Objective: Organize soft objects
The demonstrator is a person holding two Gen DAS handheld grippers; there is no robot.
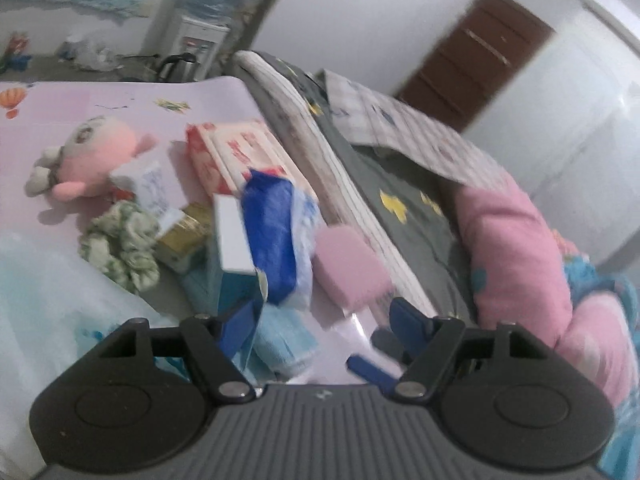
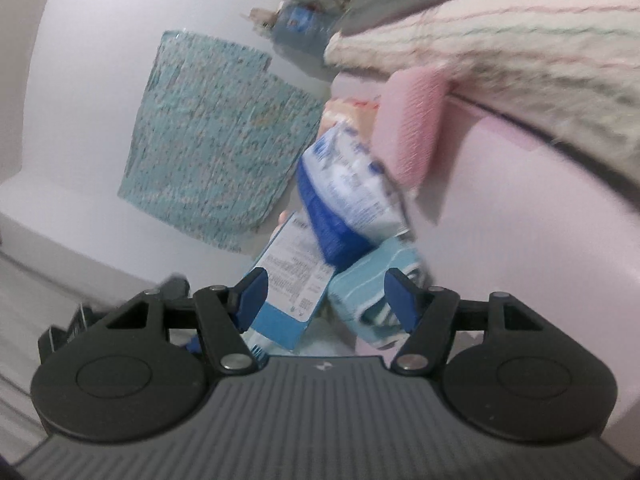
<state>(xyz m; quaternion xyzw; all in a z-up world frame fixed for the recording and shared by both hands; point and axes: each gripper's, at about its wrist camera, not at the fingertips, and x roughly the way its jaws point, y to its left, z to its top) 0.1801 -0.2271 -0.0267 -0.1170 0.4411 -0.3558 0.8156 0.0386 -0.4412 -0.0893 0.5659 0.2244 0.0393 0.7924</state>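
On the pink table (image 1: 120,100) lie a pink plush toy (image 1: 92,158), a green-white scrunchie (image 1: 120,246), a pink sponge (image 1: 350,270), a blue-white soft pack (image 1: 276,232), a light blue folded cloth (image 1: 286,340) and red-white tissue packs (image 1: 236,152). My left gripper (image 1: 326,330) is open just above the light blue cloth. My right gripper (image 2: 326,298) is open, with the light blue cloth (image 2: 372,280) and a blue-white box (image 2: 286,280) between its fingers. The sponge (image 2: 410,128) and blue-white pack (image 2: 348,196) lie beyond.
A white-blue box (image 1: 232,236) and a gold box (image 1: 188,236) sit among the soft things. A bed with a grey cover (image 1: 400,200) and pink quilt (image 1: 520,260) borders the table. A water dispenser (image 1: 200,32), kettle (image 1: 176,66) and brown door (image 1: 476,56) stand behind. A teal mat (image 2: 216,140) lies on the floor.
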